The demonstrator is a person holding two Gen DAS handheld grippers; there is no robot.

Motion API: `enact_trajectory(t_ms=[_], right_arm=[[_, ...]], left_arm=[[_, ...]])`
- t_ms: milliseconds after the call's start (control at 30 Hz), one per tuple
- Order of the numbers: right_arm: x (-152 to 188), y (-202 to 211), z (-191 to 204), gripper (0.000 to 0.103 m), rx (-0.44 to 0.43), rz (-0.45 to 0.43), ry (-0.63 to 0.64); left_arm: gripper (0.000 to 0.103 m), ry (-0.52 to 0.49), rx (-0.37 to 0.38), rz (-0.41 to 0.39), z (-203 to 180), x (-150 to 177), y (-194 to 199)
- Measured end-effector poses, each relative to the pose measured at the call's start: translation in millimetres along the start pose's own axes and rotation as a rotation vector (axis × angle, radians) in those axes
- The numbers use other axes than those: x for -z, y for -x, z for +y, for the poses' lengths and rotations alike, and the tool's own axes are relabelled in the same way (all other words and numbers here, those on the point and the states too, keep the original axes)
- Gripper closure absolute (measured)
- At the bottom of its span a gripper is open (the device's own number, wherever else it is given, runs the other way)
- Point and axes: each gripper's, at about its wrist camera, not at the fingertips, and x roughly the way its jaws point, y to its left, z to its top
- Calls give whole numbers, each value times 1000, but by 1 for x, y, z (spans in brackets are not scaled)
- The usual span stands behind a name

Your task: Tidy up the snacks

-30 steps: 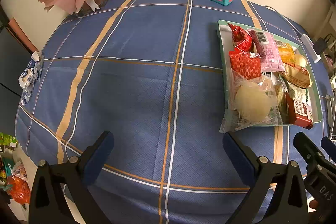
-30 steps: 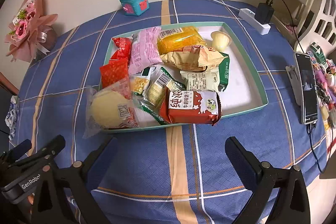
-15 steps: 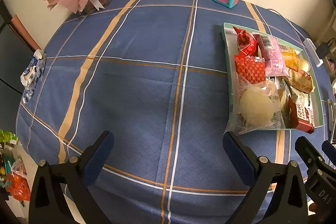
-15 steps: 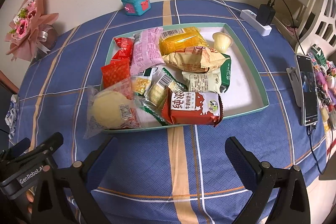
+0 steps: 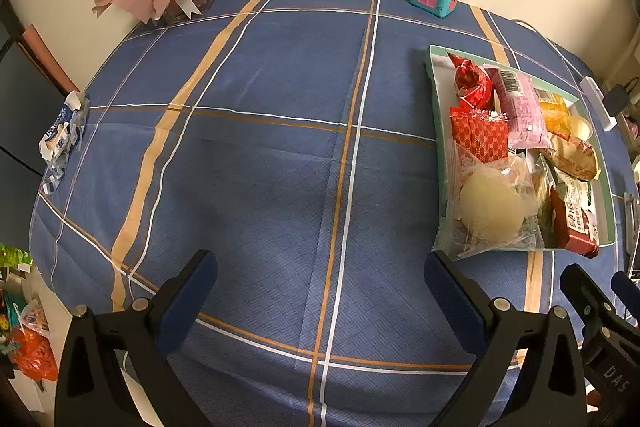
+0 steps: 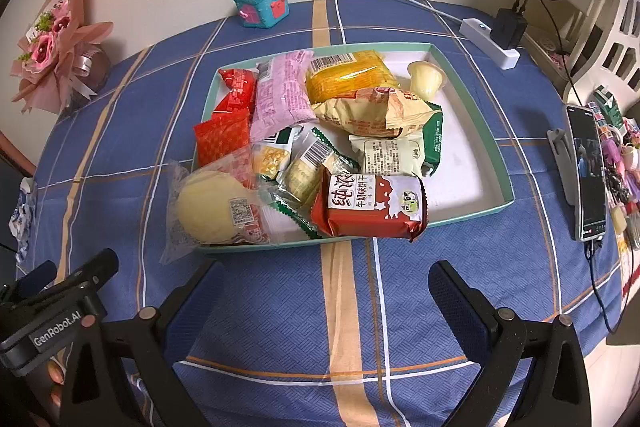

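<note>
Blue checked tablecloth (image 5: 260, 163) is carrying the teal tray (image 6: 468, 215); snack packets (image 6: 320, 131) are piling inside it. Stage ambiguous: could be sorted-in or awaiting sorting. Left gripper (image 5: 320, 279) and right gripper (image 6: 320, 287) are hovering, both spread wide, holding nothing.

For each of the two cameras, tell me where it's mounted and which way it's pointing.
Left wrist: on the open left gripper, facing bare blue tablecloth; snack tray at its right; right gripper's edge shows.
Right wrist: on the open right gripper, facing the tray head-on; left gripper and fingers at lower left.
Shared: tray, teal box, bouquet.
</note>
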Motion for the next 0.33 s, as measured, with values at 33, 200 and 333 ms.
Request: enact_trajectory(t_ms=[33,200,333], right_arm=[[0,0,0,0,0,0,-1],[1,0,2,0,2,0,-5],[1,0,2,0,2,0,-5]], left_arm=[[0,1,3,-3,0,0,1],[0,1,13,-12,-5,-1,3],[0,15,15,-17,-2,-2,4]])
